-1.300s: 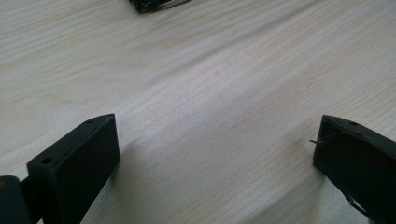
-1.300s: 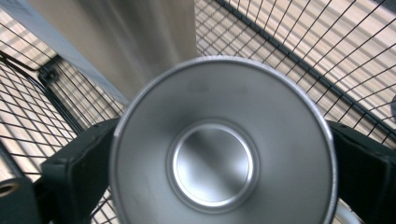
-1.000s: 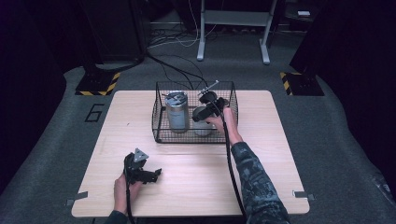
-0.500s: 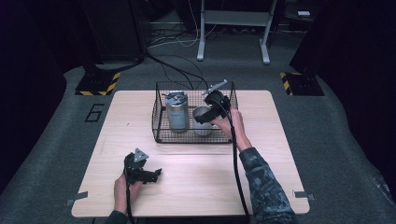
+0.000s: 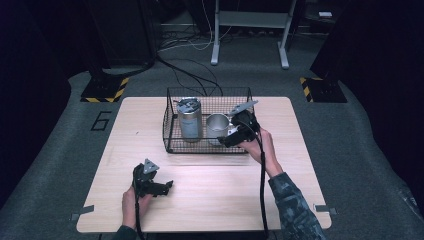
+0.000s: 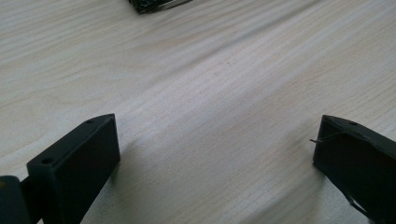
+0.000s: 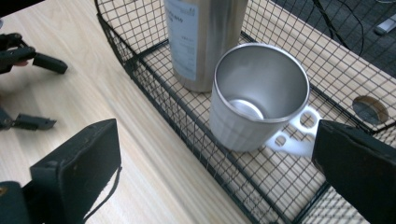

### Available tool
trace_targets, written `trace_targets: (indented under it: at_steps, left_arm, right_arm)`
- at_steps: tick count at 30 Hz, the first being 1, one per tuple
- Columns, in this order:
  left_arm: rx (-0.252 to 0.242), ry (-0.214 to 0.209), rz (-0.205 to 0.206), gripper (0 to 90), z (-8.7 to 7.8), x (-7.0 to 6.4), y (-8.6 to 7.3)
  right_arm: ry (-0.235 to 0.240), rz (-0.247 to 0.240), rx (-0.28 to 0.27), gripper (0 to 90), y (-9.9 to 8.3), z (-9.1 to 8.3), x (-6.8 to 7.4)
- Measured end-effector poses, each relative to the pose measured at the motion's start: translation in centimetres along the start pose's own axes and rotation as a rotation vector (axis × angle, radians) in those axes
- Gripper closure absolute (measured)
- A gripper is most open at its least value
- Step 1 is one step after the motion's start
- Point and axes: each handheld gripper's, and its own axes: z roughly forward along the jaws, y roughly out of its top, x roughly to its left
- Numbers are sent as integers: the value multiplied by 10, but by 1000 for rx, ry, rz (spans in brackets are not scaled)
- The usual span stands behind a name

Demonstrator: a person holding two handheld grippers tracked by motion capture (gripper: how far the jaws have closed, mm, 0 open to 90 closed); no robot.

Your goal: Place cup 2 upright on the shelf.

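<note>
A black wire basket (image 5: 171, 118) stands at the back middle of the wooden table (image 5: 215, 200). Inside it are a tall steel canister (image 5: 190, 120) and, to its right, a steel mug (image 5: 216, 125) with a white handle. My right gripper (image 5: 228, 139) hovers at the basket's front right corner, open, with its jaws wide apart. In the right gripper view the mug (image 7: 257, 93) stands upright beyond the jaws of that gripper (image 7: 215, 140), untouched, beside the canister (image 7: 205, 37). Near the table's front left, my left gripper (image 5: 162, 187) is open just above bare wood (image 6: 215, 93).
The basket's wire wall (image 7: 140, 60) runs between my right gripper and the mug. A round hole (image 7: 366, 108) in the tabletop shows through the basket floor. Cables and stand feet (image 5: 105, 90) lie on the grey floor behind the table.
My right gripper has drawn back from over the mug toward the basket's front right corner. The mug, the canister and my left gripper have stayed put.
</note>
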Motion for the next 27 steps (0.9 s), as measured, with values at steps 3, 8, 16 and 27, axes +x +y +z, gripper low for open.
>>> trace_targets:
  at_steps: [3,8,16,27]
  left_arm:
    - [0,0,1,3,0,0,0]
    - [0,0,0,3,0,0,0]
    - [0,-2,-2,3,0,0,0]
    - [-2,-2,-8,3,0,-1,0]
  right_arm:
    - [-6,4,0,7,-11,-5,1]
    - [-30,17,-4,15,-35,-17,2]
    - [-69,55,12,16,-80,-29,-4]
    - [-138,173,47,0,-156,-33,-20]
